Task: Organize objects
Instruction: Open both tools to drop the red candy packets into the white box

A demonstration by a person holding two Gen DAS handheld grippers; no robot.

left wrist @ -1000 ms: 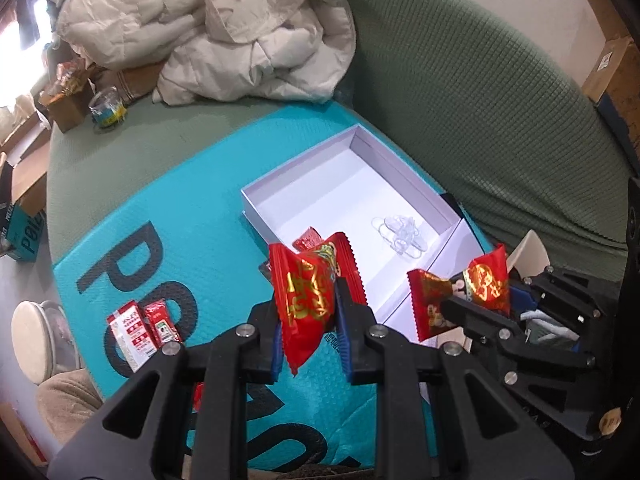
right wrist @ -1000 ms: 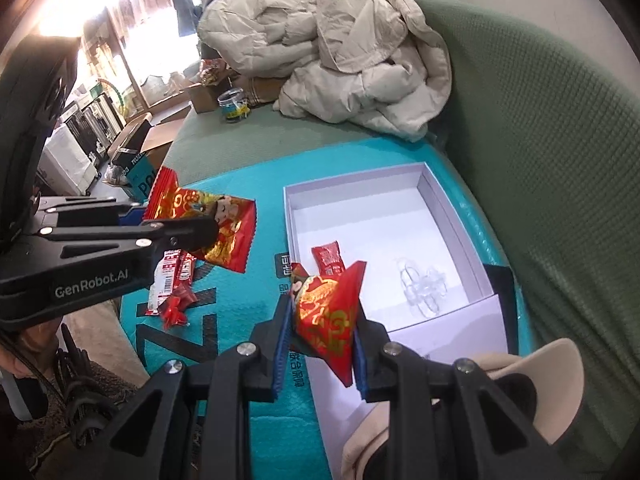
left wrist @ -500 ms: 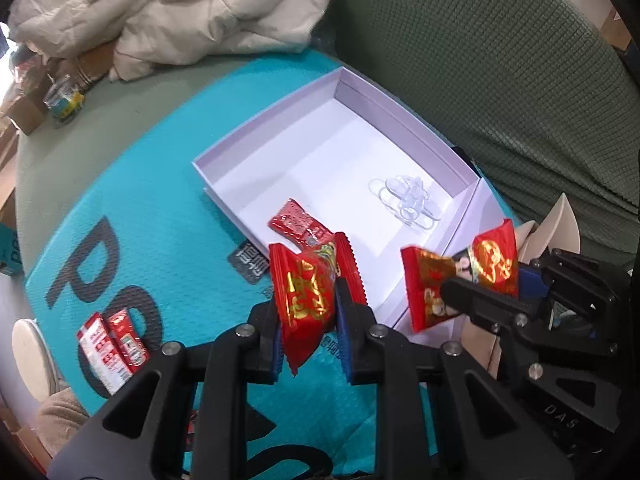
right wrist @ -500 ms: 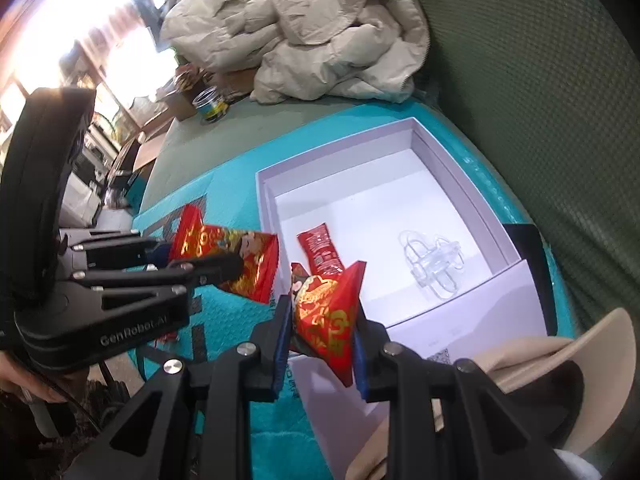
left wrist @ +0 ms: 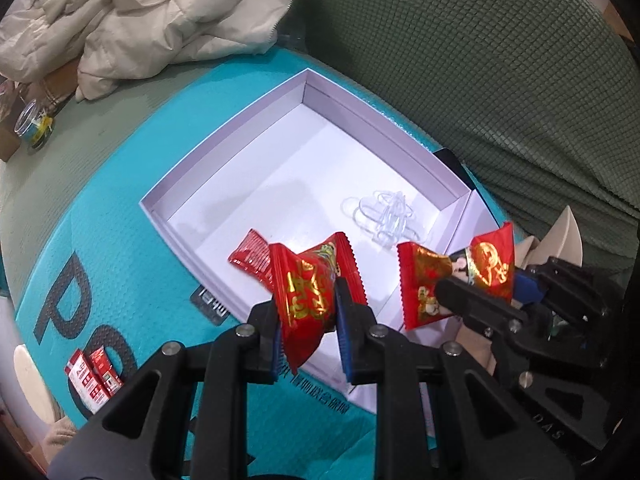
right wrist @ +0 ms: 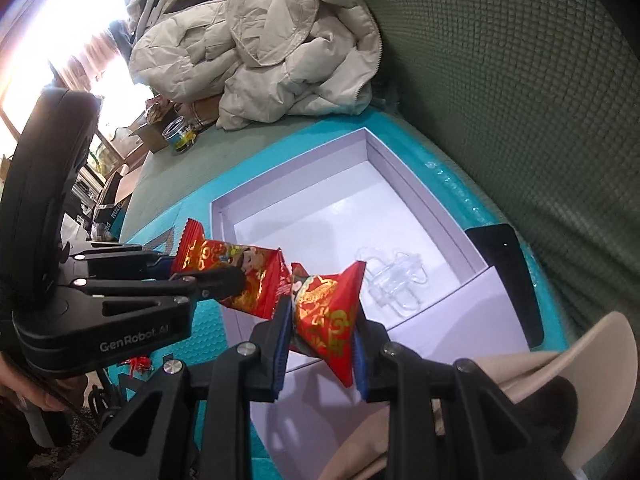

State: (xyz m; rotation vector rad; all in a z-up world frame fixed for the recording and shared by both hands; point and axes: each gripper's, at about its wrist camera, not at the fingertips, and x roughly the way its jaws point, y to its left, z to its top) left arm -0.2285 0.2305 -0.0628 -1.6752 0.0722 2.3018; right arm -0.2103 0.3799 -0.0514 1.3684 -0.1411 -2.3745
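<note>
My left claw was pinching a red snack packet between its blue pads, the packet standing upright with its crimped top edge fanned out above the fingertips. It hung over the near rim of the white box, right at the corner closest to me. My right claw gripped a second red packet the same way, held over the box's near edge and its folded-down flap. In the right wrist view the two packets came very close together, their corners nearly touching; I could not tell whether they met.

Inside the box a small flat red sachet lay near the front wall, partly hidden behind my left packet. A clear plastic piece sat toward the right wall. The rest of the white floor, toward the far corner, lay open, bounded by low upright walls on the left, back and right.

The box rested on a teal padded mailer with large dark lettering. Two small red-and-white packets lay on the mailer's near left part, well apart from the box. A dark flat card lay beside the box's right wall. A cream puffy jacket was heaped beyond, and the green sofa back rose close behind the box's far right side.
</note>
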